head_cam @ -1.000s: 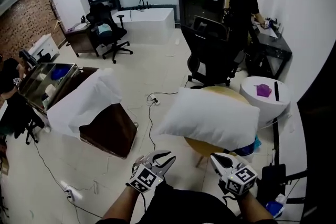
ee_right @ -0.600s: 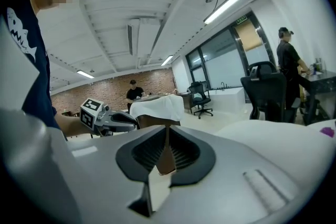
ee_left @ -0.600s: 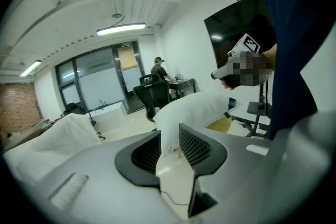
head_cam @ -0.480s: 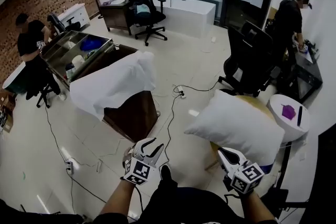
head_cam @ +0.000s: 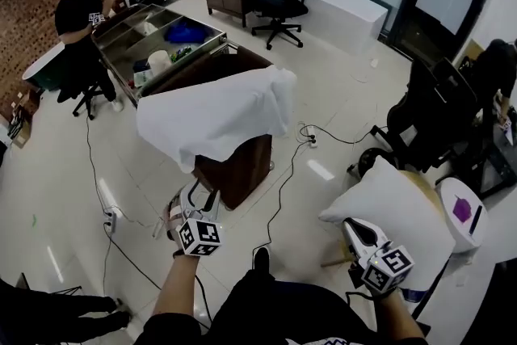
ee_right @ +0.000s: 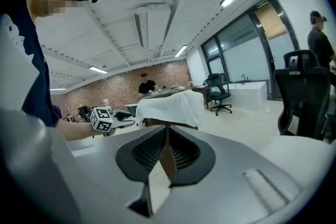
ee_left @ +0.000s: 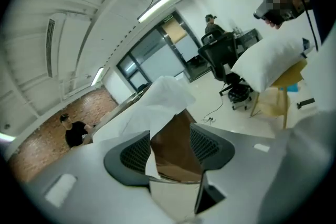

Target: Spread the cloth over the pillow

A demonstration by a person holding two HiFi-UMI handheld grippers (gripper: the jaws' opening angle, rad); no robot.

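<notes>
A white cloth [head_cam: 214, 113] hangs over a brown cabinet [head_cam: 242, 166] at the middle of the head view. The white pillow [head_cam: 400, 210] lies on a wooden stool at the lower right. My left gripper [head_cam: 196, 196] is low in front of the cabinet and points at it. Its jaws have just been opening and stand open, with nothing between them; cloth [ee_left: 157, 102] and cabinet show through the gap of this gripper [ee_left: 169, 132]. My right gripper [head_cam: 355, 229] sits at the pillow's near edge. Its jaws [ee_right: 167, 136] are shut and empty.
A metal cart [head_cam: 153, 28] with several items stands behind the cabinet, a seated person [head_cam: 81, 12] beside it. Black office chairs [head_cam: 428, 129] stand right of the cabinet. Cables [head_cam: 283, 182] and a power strip [head_cam: 111, 220] lie on the floor. A small white round table [head_cam: 477, 234] stands beyond the pillow.
The view has swung left, so the cabinet and cloth are now central and the pillow is at the right. My left gripper moved left toward the cabinet and its jaws opened wider.
</notes>
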